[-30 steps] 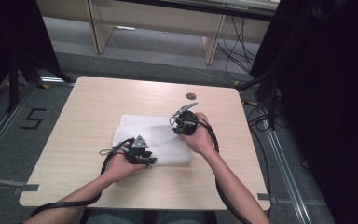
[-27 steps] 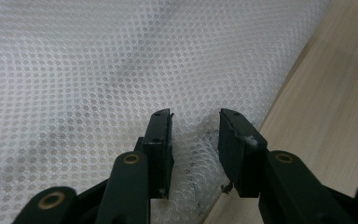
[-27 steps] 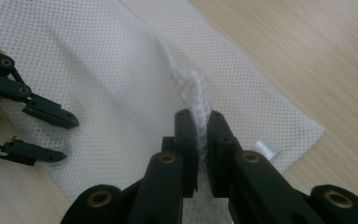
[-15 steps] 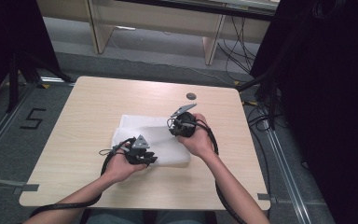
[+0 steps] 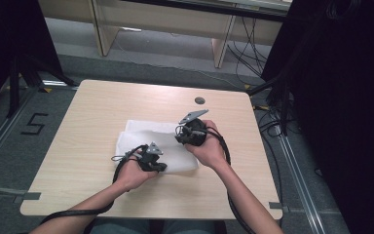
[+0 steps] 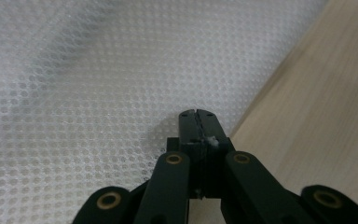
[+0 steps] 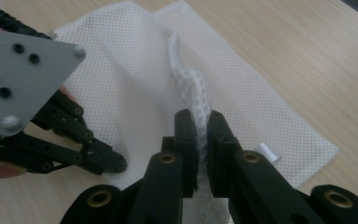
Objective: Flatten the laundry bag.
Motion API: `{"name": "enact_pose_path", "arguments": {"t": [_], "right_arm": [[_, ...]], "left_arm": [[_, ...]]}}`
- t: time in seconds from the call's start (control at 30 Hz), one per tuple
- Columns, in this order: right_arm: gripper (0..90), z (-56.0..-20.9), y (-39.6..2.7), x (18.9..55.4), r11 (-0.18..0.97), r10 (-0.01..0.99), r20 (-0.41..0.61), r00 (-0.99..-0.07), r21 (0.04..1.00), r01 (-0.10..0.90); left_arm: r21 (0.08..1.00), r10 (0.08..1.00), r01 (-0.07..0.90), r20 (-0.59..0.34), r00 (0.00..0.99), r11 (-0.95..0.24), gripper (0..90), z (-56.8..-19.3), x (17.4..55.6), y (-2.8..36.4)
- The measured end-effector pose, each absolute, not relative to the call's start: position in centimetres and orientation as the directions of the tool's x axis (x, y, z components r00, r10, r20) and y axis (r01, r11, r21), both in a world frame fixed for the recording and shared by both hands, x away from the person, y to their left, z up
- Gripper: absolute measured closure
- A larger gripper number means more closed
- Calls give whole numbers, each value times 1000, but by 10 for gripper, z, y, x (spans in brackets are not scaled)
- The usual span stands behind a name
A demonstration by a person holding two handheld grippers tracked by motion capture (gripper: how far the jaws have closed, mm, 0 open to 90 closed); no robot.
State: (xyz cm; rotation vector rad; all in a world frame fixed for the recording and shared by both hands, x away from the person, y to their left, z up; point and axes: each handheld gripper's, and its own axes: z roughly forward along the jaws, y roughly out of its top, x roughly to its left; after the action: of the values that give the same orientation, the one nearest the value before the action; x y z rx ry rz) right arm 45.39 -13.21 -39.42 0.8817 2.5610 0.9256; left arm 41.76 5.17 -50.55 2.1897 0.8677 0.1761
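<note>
My right gripper (image 7: 198,122) is clamped on a raised fold of the white mesh bag (image 5: 148,141) (it lies in the middle of the table (image 5: 102,107)). My left gripper (image 6: 199,117) has its jaws pressed together at the bag's near edge.

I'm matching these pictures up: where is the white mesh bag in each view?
High view: white mesh bag at table centre, under both hands.
Left gripper view: it covers the left and upper part.
Right gripper view: it runs from upper left to lower right, a fold pinched in the jaws.
Shared landmark: wooden table.
</note>
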Motion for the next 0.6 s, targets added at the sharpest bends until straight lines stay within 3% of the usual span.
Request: {"name": "enact_pose_path", "arguments": {"t": [0.13, 0.6], "right_arm": [[855, -390, -133, 448, 632, 582, -61, -811, 662, 404], [855, -387, -137, 432, 616, 561, -44, -827, 689, 382]], "left_arm": [[703, 652, 556, -173, 738, -443, 895, -507, 420, 55], [701, 678, 597, -219, 701, -390, 893, -506, 420, 63]]}}
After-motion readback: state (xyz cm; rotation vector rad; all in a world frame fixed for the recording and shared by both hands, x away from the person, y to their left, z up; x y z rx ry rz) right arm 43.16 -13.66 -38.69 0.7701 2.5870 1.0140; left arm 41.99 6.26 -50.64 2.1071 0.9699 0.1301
